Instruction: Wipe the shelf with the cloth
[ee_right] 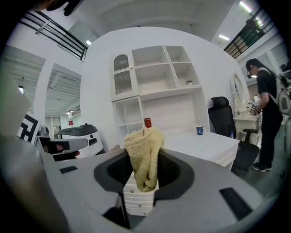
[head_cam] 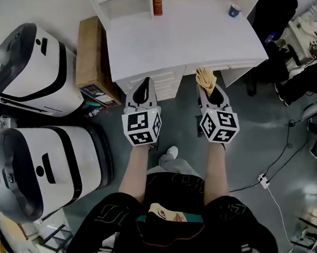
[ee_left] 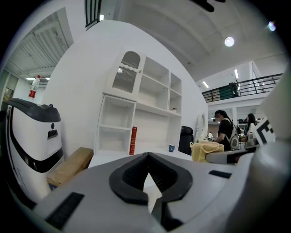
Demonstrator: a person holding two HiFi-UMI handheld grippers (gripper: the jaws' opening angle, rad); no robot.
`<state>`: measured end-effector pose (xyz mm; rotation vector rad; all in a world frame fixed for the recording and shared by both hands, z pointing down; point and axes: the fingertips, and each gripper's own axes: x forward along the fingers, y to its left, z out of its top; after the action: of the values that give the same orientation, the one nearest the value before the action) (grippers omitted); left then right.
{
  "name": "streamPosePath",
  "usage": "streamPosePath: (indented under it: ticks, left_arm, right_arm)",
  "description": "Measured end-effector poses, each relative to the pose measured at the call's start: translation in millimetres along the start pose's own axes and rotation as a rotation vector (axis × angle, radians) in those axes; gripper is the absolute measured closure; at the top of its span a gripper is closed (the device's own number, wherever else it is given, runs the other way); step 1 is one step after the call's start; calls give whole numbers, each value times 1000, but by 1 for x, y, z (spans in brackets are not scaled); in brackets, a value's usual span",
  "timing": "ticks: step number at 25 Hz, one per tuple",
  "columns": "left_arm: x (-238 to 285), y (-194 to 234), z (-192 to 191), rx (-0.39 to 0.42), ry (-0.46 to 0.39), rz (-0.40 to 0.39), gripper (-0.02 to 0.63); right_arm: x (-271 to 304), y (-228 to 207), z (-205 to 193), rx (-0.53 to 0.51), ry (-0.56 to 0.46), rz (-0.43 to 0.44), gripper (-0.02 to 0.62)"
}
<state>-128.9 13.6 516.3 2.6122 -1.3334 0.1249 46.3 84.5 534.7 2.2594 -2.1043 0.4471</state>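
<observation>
Right gripper view: a yellow cloth (ee_right: pixel 145 141) is being pinched between the jaws of the right gripper (ee_right: pixel 143 154). Its bunched top is being pushed up above the tips, and its loose end is being left to hang down between the pads. In the left gripper view, the jaws of the left gripper (ee_left: pixel 148 154) are being held pressed together at the tips, and nothing is being gripped between them.

In the head view, both grippers are being held side by side at the near edge of a white desk (head_cam: pixel 192 38). The left gripper (head_cam: pixel 145 85) is being held at nine o'clock of the right gripper (head_cam: pixel 207 91), and the cloth (head_cam: pixel 205 78) is being carried just over the desk's front edge. The white shelf (ee_right: pixel 154 77) is being faced from across the desk, at twelve o'clock of the cloth and well apart from it.

A red bottle (ee_right: pixel 147 122) is being shown upright at the foot of the shelf, and a blue cup (ee_right: pixel 199 130) is being shown on the desktop at two o'clock of the cloth. A cardboard box (head_cam: pixel 90 58) is being shown against the desk's side, at ten o'clock of the left gripper, with two white machines (head_cam: pixel 34 70) lying beyond it at nine and eight o'clock. A standing person (ee_right: pixel 266 109) is being shown at three o'clock in the right gripper view.
</observation>
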Motion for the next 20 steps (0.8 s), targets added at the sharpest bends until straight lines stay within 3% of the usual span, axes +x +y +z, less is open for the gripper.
streamPosePath:
  ticks: [8, 13, 20]
  left_arm:
    - [47, 18, 12, 7, 4, -3, 607]
    - [121, 17, 8, 14, 40, -68, 607]
    - [228, 22, 57, 21, -3, -129, 607]
  right_arm:
    - [47, -2, 4, 3, 20, 16, 465]
    - [94, -46, 8, 28, 30, -78, 465]
    - [178, -88, 72, 45, -43, -130, 465]
